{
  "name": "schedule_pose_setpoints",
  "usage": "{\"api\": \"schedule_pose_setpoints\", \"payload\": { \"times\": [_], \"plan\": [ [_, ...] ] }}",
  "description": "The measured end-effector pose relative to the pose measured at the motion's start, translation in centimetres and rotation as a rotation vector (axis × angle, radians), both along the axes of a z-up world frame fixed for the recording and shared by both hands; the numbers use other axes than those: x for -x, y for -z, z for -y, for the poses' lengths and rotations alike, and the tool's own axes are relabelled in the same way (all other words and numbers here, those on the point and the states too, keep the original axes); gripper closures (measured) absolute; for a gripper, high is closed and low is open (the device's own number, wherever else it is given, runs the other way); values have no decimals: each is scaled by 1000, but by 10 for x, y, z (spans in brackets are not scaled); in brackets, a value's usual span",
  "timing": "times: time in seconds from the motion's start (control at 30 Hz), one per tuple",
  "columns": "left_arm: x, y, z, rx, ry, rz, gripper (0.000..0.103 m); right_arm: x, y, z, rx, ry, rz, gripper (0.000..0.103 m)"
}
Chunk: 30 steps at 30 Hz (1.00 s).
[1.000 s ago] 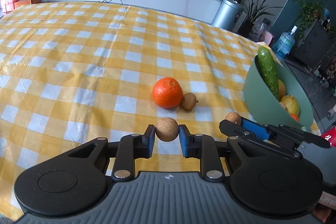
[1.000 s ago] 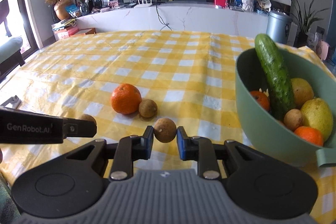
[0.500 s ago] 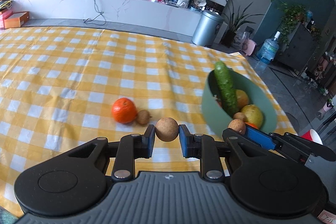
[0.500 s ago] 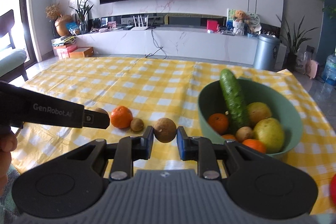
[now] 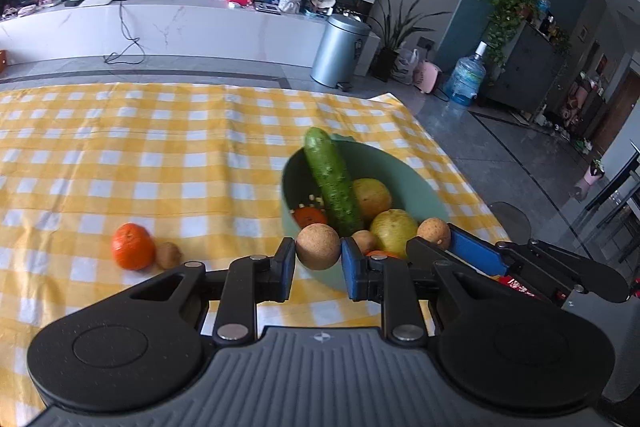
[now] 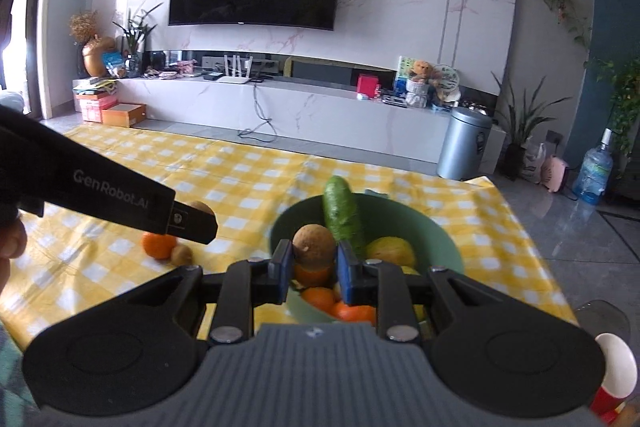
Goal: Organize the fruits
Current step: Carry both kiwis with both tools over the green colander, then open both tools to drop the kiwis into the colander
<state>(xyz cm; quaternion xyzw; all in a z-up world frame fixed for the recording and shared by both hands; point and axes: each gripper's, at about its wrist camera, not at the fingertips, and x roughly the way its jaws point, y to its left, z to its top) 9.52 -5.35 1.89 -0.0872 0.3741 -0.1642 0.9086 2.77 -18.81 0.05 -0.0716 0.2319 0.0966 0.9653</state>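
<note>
The left hand-held gripper (image 5: 318, 263) was clamped on a small round brown fruit (image 5: 318, 246), with a blue pad pressed on each side. The right hand-held gripper (image 6: 313, 269) was clamped on a brown fruit of its own (image 6: 314, 242), and that fruit hung right over the bowl (image 6: 440, 239).

In the left view, the green bowl (image 5: 424, 195) sat on the bench (image 5: 160, 167) at about 1 o'clock from the left fruit. The bench wore a yellow and white checked cloth. A long cucumber (image 5: 331, 183) leaned in the bowl with its tip poking over the far rim. Beside it lay a yellow pear (image 5: 394, 228), another yellow fruit (image 5: 372, 195) and a bit of an orange (image 5: 310, 215) (only partly seen).

Out on the cloth, at about 9 o'clock from the left fruit, sat an orange (image 5: 133, 246) with a little brown fruit (image 5: 168, 255) touching its right side. Both were well apart from the bowl.

In the left view, the right gripper came in from 3 o'clock, its brown fruit showing just past the bowl's near edge. In the right view, the left gripper reached in from 9 o'clock, above the orange on the cloth. A silver bin (image 5: 342, 53) stood on the floor past the bench.
</note>
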Motion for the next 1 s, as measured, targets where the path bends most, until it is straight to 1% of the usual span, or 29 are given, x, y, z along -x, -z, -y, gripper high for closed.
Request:
{"api": "schedule_pose_setpoints", "payload": {
  "times": [0.17, 0.3, 0.43, 0.5, 0.7, 1.0],
  "plan": [
    [-20, 1, 20, 3, 38, -7, 76, -21, 0, 16, 22, 47, -29, 83],
    [-33, 7, 34, -20, 55, -20, 76, -40, 6, 29, 26, 93, -77, 83],
    [-43, 13, 43, -31, 76, -36, 76, -56, 16, 42, -34, 121, -142, 83],
    [-47, 17, 46, -41, 82, -43, 76, -60, 20, 43, -50, 131, -162, 83],
    [-59, 29, 50, -61, 89, -80, 76, -68, 29, 42, -61, 123, -197, 83],
    [-70, 48, 53, -78, 86, -137, 76, -80, 40, 35, -44, 112, -243, 83]
  ]
}}
